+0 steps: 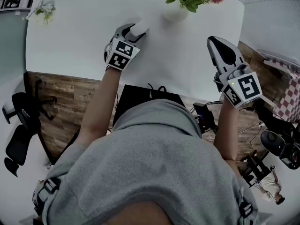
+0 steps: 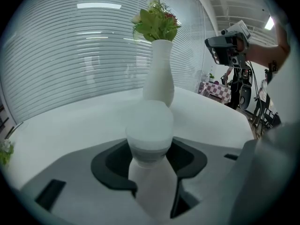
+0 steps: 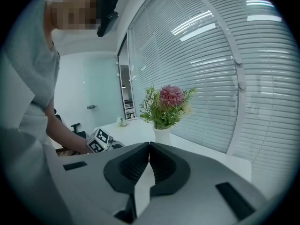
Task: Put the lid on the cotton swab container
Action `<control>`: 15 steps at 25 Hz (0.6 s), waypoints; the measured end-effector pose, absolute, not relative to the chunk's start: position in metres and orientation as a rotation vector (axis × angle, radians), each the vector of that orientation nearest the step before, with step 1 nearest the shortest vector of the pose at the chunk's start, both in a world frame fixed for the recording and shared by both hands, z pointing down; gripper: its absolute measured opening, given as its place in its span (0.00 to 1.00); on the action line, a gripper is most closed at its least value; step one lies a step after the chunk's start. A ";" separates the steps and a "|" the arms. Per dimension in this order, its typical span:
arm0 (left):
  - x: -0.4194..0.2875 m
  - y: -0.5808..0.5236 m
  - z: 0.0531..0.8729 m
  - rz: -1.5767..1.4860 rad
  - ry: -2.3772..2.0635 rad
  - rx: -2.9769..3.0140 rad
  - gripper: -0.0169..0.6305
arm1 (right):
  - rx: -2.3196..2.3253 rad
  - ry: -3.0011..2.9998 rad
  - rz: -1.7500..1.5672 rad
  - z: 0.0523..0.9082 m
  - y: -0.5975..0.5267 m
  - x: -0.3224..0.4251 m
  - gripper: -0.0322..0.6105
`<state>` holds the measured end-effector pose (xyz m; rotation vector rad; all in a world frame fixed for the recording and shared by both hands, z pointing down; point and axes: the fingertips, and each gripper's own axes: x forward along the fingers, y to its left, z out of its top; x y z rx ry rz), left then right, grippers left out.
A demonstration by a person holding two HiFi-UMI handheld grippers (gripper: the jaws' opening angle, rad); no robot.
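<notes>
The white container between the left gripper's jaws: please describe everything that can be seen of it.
The container is a round white tub, plastic by its look, upright on the white table. Its top part is paler, with a greyer band below; whether that is a lid I cannot tell. It stands in the left gripper, whose dark pads seem to press its sides. A white vase stands behind it, apart.
</notes>
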<state>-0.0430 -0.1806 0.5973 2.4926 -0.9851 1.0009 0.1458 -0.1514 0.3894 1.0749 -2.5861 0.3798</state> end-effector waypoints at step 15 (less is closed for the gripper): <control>-0.039 -0.189 0.588 0.914 -1.029 2.520 0.42 | 1.082 -2.596 0.345 0.380 -0.150 0.144 0.09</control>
